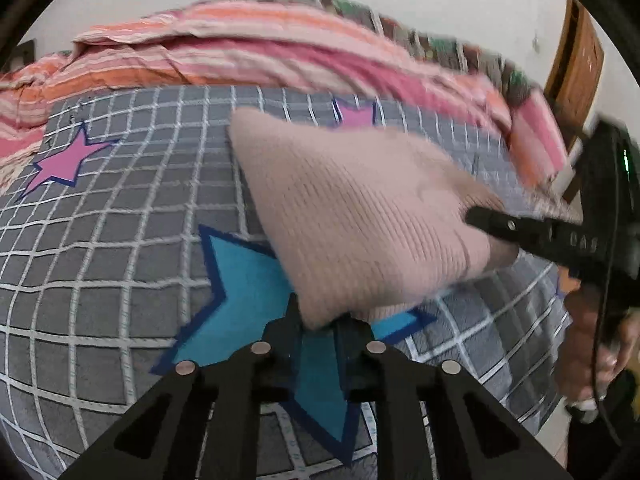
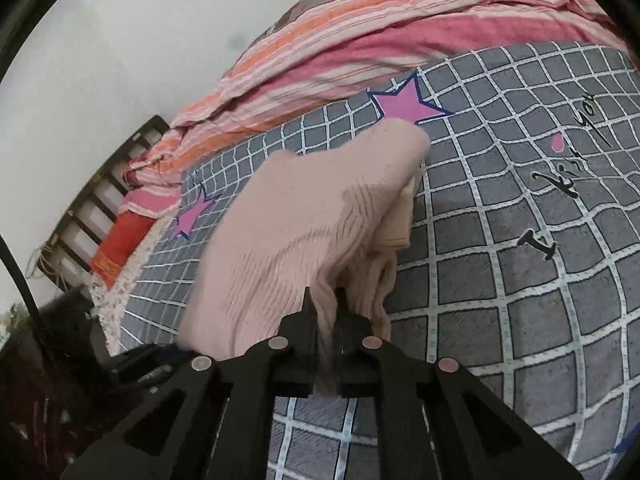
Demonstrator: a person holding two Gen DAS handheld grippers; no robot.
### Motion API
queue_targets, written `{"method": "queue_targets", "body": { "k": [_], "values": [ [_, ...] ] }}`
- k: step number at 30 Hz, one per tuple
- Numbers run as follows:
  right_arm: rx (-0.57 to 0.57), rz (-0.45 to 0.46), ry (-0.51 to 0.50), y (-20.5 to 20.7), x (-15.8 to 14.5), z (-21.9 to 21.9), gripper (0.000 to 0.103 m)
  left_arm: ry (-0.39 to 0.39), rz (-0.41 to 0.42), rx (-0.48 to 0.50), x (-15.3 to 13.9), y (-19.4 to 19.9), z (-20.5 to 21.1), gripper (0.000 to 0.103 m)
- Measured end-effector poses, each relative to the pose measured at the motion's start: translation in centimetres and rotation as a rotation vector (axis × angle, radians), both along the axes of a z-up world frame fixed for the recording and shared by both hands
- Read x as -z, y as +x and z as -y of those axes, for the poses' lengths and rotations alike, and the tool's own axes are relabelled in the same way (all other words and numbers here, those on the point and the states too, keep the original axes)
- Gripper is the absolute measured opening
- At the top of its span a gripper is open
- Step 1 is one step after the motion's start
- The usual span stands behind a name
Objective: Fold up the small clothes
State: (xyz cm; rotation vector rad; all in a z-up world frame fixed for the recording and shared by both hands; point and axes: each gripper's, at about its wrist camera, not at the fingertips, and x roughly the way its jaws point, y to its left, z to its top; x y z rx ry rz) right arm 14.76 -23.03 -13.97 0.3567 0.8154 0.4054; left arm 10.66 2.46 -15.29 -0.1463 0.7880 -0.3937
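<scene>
A small pale pink ribbed knit garment (image 1: 352, 216) is lifted above a grey checked bedsheet with stars (image 1: 100, 240). My left gripper (image 1: 318, 320) is shut on the garment's near corner. My right gripper (image 1: 476, 218) comes in from the right in the left wrist view and pinches the garment's other edge. In the right wrist view the same garment (image 2: 296, 220) hangs bunched and folded over, and my right gripper (image 2: 324, 304) is shut on a gathered fold of it. The garment's far end rests on the sheet near a pink star (image 2: 408, 100).
A pink and orange striped blanket (image 1: 240, 48) lies bunched along the far side of the bed. A wooden headboard (image 1: 576, 68) stands at the right. A slatted bed frame (image 2: 92, 208) and a red cloth (image 2: 120, 244) show at the left in the right wrist view. A white wall is behind.
</scene>
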Motion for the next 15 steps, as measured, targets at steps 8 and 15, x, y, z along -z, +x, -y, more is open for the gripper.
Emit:
{"method": "queue_targets", "body": {
  "k": [8, 15],
  "values": [
    [0.022, -0.018, -0.032, -0.4, 1.5, 0.9, 0.006, -0.059, -0.06, -0.014, 1.6, 0.3, -1.1, 0.015],
    [0.032, 0.083, 0.022, -0.4, -1.5, 1.8, 0.028, -0.036, -0.036, -0.034, 1.3, -1.7, -3.0, 0.039]
  ]
}}
